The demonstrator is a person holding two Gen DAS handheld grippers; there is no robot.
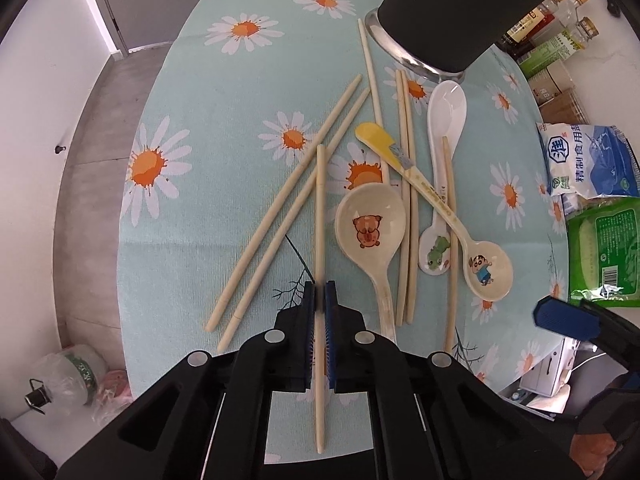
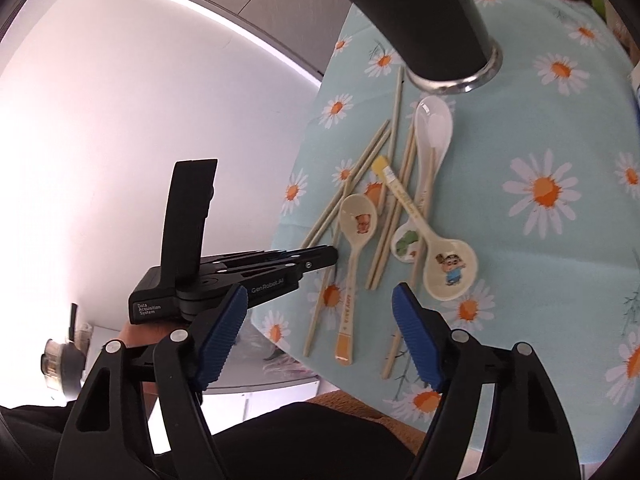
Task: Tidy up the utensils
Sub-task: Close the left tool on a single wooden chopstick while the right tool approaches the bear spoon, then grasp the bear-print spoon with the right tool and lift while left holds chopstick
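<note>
At 6 o'clock on the table [image 1: 208, 92] | our left gripper [image 1: 319, 298] pinches one chopstick [image 1: 320, 208] | our right gripper [image 2: 320, 336] is spread wide, holding nothing | spoons [image 1: 370, 228] at 3 o'clock.

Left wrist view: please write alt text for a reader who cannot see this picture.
The left gripper is shut on one chopstick over a daisy-print tablecloth. Ahead lie more loose chopsticks and four spoons, one showing a bear, near a black utensil holder.
</note>
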